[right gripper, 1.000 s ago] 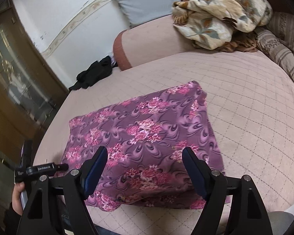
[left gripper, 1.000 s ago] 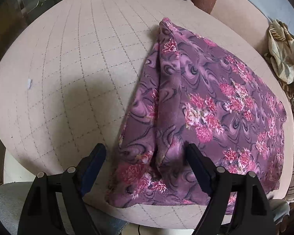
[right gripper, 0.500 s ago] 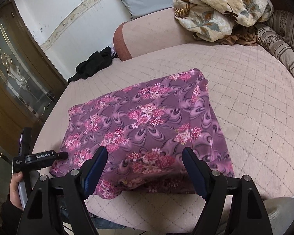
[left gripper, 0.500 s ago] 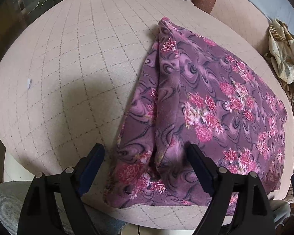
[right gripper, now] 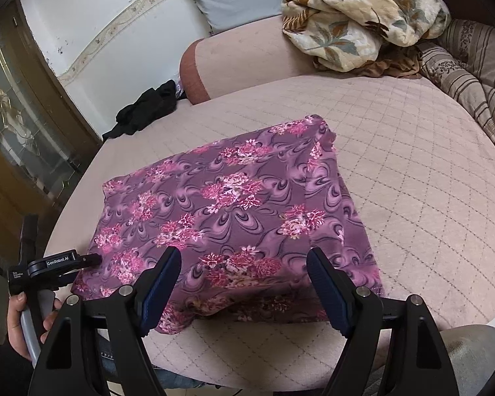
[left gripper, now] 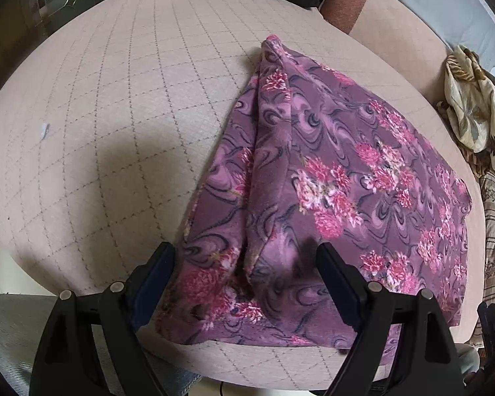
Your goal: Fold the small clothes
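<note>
Left wrist view: the left gripper (left gripper: 244, 264) hangs wide open and empty over the near left corner of the purple floral garment (left gripper: 330, 181), which lies on the quilted bed (left gripper: 115, 115), running away from the fingers. The right gripper (right gripper: 244, 264), equally spread and empty, straddles the near hem's right half.
</note>
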Action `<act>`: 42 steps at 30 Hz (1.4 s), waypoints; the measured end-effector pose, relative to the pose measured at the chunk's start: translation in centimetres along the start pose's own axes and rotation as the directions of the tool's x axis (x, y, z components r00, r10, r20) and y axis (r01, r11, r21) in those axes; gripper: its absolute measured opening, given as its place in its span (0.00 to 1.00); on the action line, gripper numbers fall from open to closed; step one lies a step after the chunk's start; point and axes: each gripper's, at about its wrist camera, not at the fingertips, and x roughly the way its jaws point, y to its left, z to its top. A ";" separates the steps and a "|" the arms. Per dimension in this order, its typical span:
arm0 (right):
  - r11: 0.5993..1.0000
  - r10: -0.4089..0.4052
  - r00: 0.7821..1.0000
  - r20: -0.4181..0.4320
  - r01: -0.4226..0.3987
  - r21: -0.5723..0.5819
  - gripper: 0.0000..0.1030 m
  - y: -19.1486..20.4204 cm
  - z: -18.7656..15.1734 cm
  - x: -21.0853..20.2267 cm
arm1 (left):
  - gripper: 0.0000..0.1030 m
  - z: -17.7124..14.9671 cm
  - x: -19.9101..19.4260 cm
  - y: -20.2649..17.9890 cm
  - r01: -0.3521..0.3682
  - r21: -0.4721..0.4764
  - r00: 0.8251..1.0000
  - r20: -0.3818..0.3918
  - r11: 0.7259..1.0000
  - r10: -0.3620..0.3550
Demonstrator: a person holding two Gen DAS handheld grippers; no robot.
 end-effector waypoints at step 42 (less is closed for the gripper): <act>0.993 0.111 0.994 -0.013 -0.111 -0.044 0.80 2.0 0.7 -0.1 | 0.84 -0.5 -0.2 -0.3 0.008 0.004 1.000 -0.005 1.000 -0.008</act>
